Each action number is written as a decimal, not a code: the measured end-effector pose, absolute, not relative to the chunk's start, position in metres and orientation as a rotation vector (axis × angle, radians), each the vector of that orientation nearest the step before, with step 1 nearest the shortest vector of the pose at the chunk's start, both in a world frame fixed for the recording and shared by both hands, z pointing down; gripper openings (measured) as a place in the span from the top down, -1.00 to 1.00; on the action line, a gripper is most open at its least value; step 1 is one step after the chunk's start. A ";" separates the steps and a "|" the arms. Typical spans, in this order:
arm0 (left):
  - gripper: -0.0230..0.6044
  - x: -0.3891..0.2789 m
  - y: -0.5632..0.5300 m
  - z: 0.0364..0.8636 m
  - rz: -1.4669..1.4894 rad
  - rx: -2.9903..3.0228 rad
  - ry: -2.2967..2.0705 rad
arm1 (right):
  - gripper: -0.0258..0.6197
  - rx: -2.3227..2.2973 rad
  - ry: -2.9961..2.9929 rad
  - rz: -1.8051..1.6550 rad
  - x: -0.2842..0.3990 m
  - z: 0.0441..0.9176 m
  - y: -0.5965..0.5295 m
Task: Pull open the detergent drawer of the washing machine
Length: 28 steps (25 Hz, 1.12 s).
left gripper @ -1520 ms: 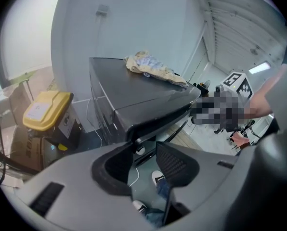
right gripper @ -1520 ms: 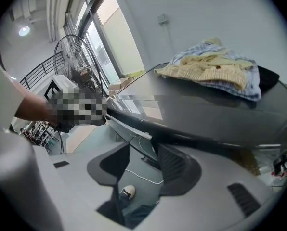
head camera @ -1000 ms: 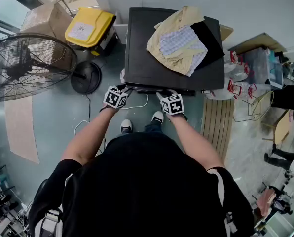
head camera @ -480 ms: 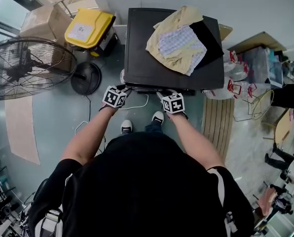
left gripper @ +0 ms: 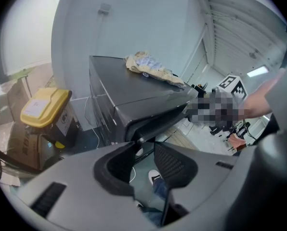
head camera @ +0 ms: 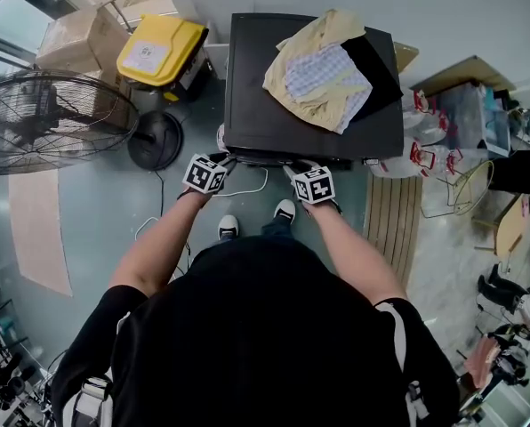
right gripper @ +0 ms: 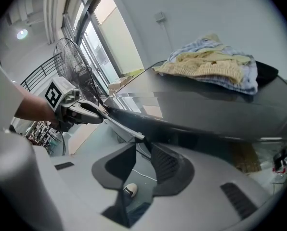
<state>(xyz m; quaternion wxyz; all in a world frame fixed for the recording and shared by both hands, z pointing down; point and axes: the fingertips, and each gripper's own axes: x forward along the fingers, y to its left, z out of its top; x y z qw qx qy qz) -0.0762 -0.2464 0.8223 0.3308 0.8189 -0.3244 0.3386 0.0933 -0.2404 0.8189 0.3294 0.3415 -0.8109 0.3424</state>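
Since the earlier frames only the jaws were changed, having just been closing: the left gripper (left gripper: 144, 143) and right gripper (right gripper: 143, 143) were left part-open astride the drawer (right gripper: 122, 124), no clamping seen. The drawer was set along the front edge of the washing machine (head camera: 256, 87), long axis side to side, face turned towards the person (head camera: 274, 327).

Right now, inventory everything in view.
washing machine: 1, black, centre, against wall
clothes: 1 pile, yellow, blue-checked, black, on machine top
bin: 1, yellow lid, left of machine
cardboard box: 1, brown, beside bin
fan: 1, black, floor left
cable: 1, white, floor before machine
slatted mat: 1, wooden, floor right
shoes: 2, white, below machine front
left gripper: 1, grey, jaws apart, just closing, machine's front edge at tips
right gripper: 1, grey, jaws apart, just closing, same edge at tips
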 end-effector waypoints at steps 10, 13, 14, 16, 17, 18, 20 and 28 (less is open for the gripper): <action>0.54 -0.072 -0.219 0.823 0.880 2.139 -0.797 | 0.64 0.849 -2.117 0.884 0.098 0.821 -0.214; 0.54 -0.071 -0.210 0.823 0.881 2.138 -0.792 | 0.65 0.847 -2.111 0.879 0.101 0.821 -0.205; 0.54 -0.071 -0.207 0.822 0.879 2.136 -0.793 | 0.65 0.846 -2.110 0.880 0.100 0.820 -0.203; 0.54 -0.072 -0.203 0.821 0.874 2.130 -0.792 | 0.65 0.841 -2.107 0.883 0.100 0.819 -0.198; 0.54 -0.071 -0.200 0.821 0.872 2.128 -0.789 | 0.65 0.837 -2.106 0.886 0.100 0.818 -0.195; 0.54 -0.070 -0.197 0.821 0.871 2.126 -0.785 | 0.65 0.834 -2.106 0.891 0.100 0.819 -0.192; 0.54 -0.069 -0.191 0.821 0.867 2.123 -0.778 | 0.65 0.829 -2.104 0.898 0.102 0.819 -0.186; 0.54 -0.068 -0.165 0.820 0.859 2.109 -0.749 | 0.66 0.804 -2.102 0.924 0.102 0.820 -0.159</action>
